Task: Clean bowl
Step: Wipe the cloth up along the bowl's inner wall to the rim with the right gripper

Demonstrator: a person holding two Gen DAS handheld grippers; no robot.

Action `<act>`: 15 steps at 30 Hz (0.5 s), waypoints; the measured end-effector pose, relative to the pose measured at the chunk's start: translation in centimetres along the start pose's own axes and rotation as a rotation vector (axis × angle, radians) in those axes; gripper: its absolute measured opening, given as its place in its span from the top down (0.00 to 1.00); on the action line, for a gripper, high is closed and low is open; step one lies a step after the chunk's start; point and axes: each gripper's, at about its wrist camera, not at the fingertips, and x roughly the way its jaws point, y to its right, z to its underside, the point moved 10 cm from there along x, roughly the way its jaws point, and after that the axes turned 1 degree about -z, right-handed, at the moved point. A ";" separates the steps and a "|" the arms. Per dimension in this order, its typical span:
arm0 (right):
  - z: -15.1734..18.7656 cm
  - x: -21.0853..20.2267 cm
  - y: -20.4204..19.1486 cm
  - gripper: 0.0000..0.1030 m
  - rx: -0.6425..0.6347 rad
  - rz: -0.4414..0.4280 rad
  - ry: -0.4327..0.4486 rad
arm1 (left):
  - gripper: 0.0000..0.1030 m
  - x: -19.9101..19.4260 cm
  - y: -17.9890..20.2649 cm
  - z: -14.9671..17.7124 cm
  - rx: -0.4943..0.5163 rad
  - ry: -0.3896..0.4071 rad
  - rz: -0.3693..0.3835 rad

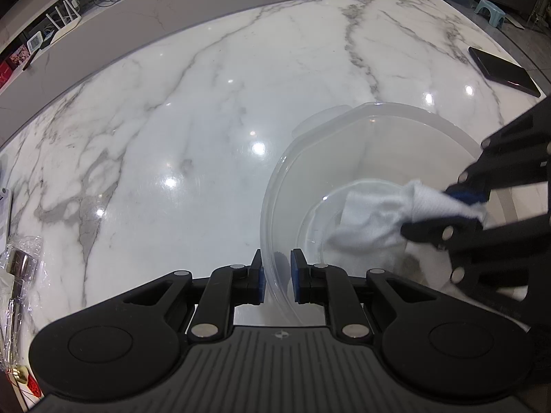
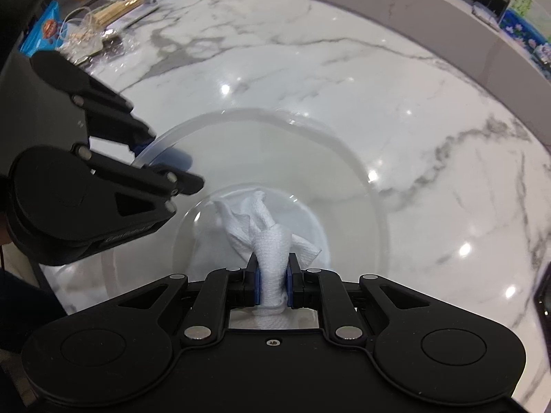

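Note:
A clear plastic bowl (image 1: 347, 158) stands on the white marble table (image 1: 193, 110). My left gripper (image 1: 277, 275) is shut on the bowl's near rim, one blue pad outside the wall and one inside. My right gripper (image 1: 444, 211) comes in from the right and is shut on a white cloth (image 1: 372, 216) that lies down in the bowl's bottom. In the right wrist view the cloth (image 2: 265, 230) is bunched between the blue pads of the right gripper (image 2: 272, 284), its loose end spread on the floor of the bowl (image 2: 344, 172). The left gripper (image 2: 146, 156) clamps the rim at the left.
A dark phone (image 1: 502, 70) lies near the table's far right corner. A metal object in clear wrapping (image 1: 19, 268) sits at the left edge. In the right wrist view, a blue packet (image 2: 43, 32), cables and chopsticks (image 2: 103, 17) clutter the far left corner.

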 end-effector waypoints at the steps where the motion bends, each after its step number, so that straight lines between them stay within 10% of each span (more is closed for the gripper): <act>1: -0.2 -0.3 0.4 0.89 0.010 0.012 0.015 | 0.87 0.0 0.0 0.0 0.001 0.000 0.001; 15: -3.1 -1.0 2.6 0.89 0.108 0.056 0.173 | 0.87 0.0 0.0 0.1 0.008 0.002 0.000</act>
